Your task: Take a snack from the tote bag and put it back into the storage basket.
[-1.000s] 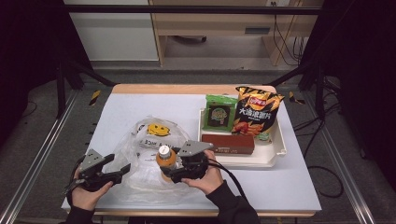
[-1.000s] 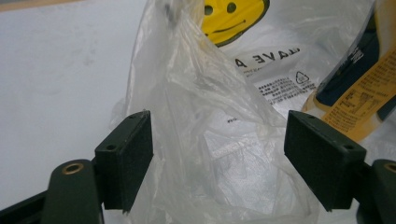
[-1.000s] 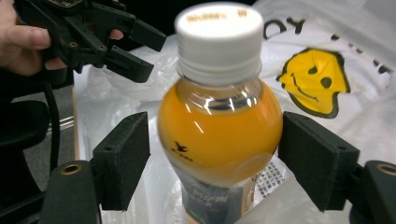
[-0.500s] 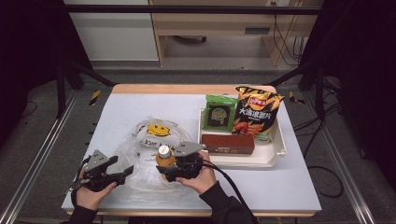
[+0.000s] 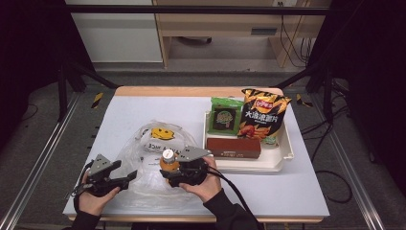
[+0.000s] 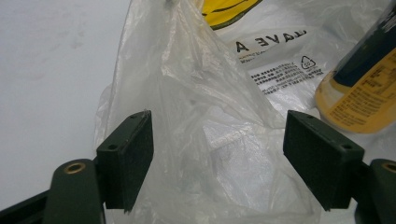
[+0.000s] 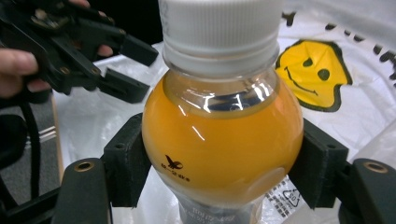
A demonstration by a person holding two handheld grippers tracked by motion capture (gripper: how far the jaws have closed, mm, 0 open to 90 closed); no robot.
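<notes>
While packing the bottle (image 7: 219,140) into the bag (image 5: 143,158), best done thus, left to right. At far left: left gripper (image 5: 128,178) near the table's (image 5: 287,191) front edge, jaws wide apart, gripping nothing. Bag film bunched between the pads (image 6: 128,158) in the left gripper view, yet pinched by neither. Advisable first to nip one layer of film at the mouth and lift it, so as to give a real opening rather than a flat sheet.

Next rightward: right gripper (image 5: 167,173), closed on the bottle, jaws just drawn in against it. Pads seated on the orange bulge below the white cap, one each side, bottle upright and centred between them. Better held low on the widest part, as here, and kept upright while going in.

Bottle now over the bag's near part, just right of the left gripper. Farther right: tray (image 5: 282,158) of snacks, well clear.
</notes>
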